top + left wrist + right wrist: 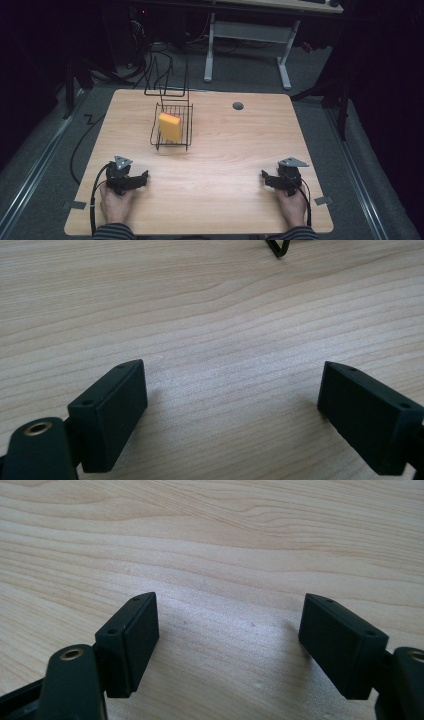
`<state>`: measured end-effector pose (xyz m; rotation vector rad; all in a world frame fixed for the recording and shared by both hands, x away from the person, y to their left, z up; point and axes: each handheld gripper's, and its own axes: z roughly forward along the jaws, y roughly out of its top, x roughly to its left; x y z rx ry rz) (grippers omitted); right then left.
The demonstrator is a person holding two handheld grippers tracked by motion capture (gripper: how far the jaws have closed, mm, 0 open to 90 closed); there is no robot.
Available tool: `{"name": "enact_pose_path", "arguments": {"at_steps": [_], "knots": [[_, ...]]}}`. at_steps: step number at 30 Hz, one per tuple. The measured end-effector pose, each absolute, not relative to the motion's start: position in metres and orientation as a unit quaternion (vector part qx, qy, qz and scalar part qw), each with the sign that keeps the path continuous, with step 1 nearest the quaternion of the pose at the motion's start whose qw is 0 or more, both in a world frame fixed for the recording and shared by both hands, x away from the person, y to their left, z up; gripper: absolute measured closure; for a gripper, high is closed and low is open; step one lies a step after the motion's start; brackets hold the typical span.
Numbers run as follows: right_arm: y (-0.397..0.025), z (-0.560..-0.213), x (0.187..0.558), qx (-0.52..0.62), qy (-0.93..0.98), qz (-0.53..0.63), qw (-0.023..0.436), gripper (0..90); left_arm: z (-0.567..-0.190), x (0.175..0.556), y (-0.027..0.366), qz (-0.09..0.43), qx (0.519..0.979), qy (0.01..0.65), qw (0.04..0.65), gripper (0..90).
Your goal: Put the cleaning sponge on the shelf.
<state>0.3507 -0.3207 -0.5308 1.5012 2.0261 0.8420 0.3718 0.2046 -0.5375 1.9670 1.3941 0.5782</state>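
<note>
Nearest the camera, the left gripper (pixel 145 178) and the right gripper (pixel 263 178) rest on the pale wooden surface (pixel 230 150), each held in a hand, fingers (pixel 112 412) spread apart and grasping nothing. Well beyond them, the yellow rectangular sponge (pixel 170 126) stands inside the black wire basket (pixel 187 135), nearer the left gripper.

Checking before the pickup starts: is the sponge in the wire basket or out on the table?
In. The yellow sponge stands on edge inside the black wire basket, enclosed by its walls.
</note>
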Motion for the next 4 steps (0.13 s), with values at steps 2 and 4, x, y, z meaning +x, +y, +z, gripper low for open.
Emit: {"name": "enact_pose_path", "arguments": {"at_steps": [2, 4], "knots": [[-0.3206, -0.5308, 0.3507, 0.548, 0.74, 0.308, 0.239, 24.3, -0.5375, 0.3718, 0.2046, 0.221, 0.75, 0.532, 0.325, 13.1], [-0.3207, -0.5308, 0.3507, 0.548, 0.74, 0.308, 0.239, 24.4, -0.5377, 0.3718, 0.2045, 0.222, 0.75, 0.532, 0.326, 13.1]]}}
